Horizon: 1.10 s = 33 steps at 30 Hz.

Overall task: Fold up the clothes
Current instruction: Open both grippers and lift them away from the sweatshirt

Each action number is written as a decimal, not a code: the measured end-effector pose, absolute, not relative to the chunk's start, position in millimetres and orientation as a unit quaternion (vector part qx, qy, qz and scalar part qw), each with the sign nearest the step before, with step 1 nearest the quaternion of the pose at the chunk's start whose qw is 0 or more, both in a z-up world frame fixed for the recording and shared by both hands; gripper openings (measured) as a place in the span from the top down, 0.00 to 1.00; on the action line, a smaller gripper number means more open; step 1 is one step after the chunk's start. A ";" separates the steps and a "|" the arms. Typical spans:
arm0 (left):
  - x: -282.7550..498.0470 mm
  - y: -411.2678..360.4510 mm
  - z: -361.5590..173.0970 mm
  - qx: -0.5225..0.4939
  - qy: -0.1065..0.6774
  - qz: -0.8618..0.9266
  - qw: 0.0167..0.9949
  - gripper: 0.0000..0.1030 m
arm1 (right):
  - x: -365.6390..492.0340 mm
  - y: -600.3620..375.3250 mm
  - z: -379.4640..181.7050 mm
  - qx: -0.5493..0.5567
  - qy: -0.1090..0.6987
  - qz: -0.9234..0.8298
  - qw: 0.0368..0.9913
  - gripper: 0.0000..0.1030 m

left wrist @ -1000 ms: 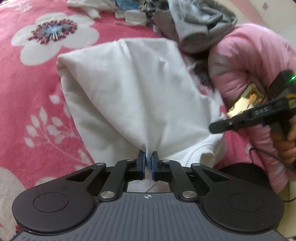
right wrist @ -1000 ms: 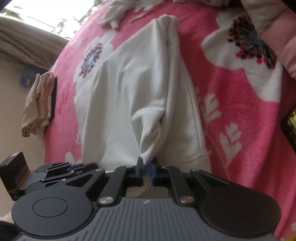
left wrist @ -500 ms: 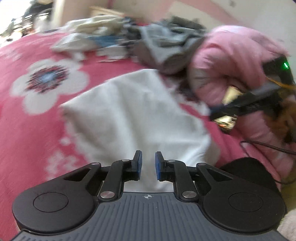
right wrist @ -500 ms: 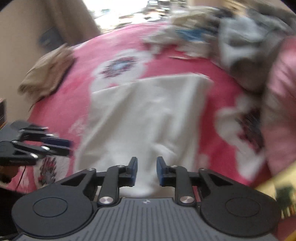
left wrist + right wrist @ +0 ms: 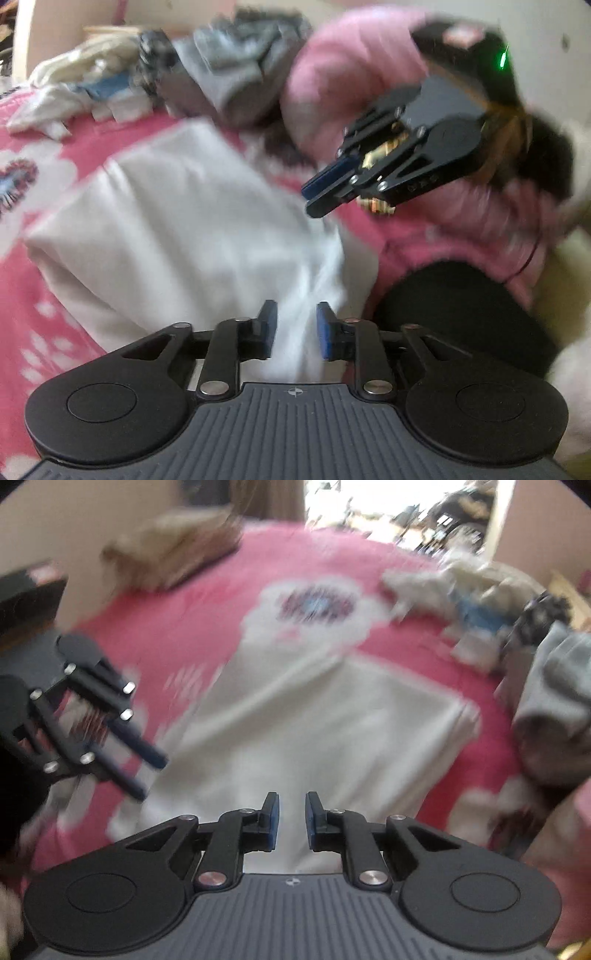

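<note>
A white garment (image 5: pixel 177 236) is laid flat on a pink flowered blanket (image 5: pixel 207 602), with both grippers lifted above it.

The garment is seen as soft, smooth cloth folded to a roughly rectangular shape, with one thick rounded fold along its side. The left gripper (image 5: pixel 295 330) is seen with its jaws apart and opening, nothing clamped between them; the right gripper (image 5: pixel 291 821) has its jaws apart but closing, also with nothing clamped. A pile of grey and white clothes (image 5: pixel 229 74) lies beyond the garment, and a beige folded cloth (image 5: pixel 166 550) near the blanket edge. A pink padded sleeve (image 5: pixel 343 85) is partly hidden behind the right gripper. Both pictures are blurred, so fine details cannot be made out.
</note>
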State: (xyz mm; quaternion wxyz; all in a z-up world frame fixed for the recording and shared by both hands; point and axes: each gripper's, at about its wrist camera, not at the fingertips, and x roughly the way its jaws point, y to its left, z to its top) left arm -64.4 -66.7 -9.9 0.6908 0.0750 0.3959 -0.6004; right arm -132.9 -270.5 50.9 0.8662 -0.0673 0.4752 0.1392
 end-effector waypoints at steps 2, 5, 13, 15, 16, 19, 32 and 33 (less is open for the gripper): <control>-44.8 -73.9 -13.6 0.057 0.397 -0.578 0.711 0.74 | -111.6 -273.7 40.6 -0.060 0.464 0.115 0.876 0.84; -26.3 -86.9 -37.7 0.064 0.410 -0.528 0.741 0.74 | -99.9 -280.8 5.2 -0.058 0.490 0.099 0.864 0.84; -12.2 -67.5 -46.2 0.046 0.408 -0.525 0.746 0.74 | -96.8 -312.2 14.0 -0.002 0.481 0.080 0.873 0.84; 0.8 -69.9 -30.5 0.033 0.377 -0.532 0.758 0.71 | -75.8 -321.0 23.1 0.016 0.446 0.063 0.893 0.84; 8.9 -74.0 -27.3 0.031 0.365 -0.526 0.768 0.70 | -63.1 -323.2 22.5 0.018 0.431 0.051 0.901 0.84; 34.1 -87.0 -47.3 0.048 0.385 -0.466 0.795 0.70 | -36.0 -326.5 -0.8 0.013 0.417 0.011 0.909 0.84; 49.3 -70.3 -39.6 0.035 0.341 -0.476 0.810 0.70 | -13.1 -352.7 -7.7 0.073 0.389 -0.016 0.918 0.89; 56.6 -74.9 -43.1 0.037 0.343 -0.470 0.812 0.69 | -3.1 -351.8 -13.5 0.072 0.388 -0.014 0.919 0.89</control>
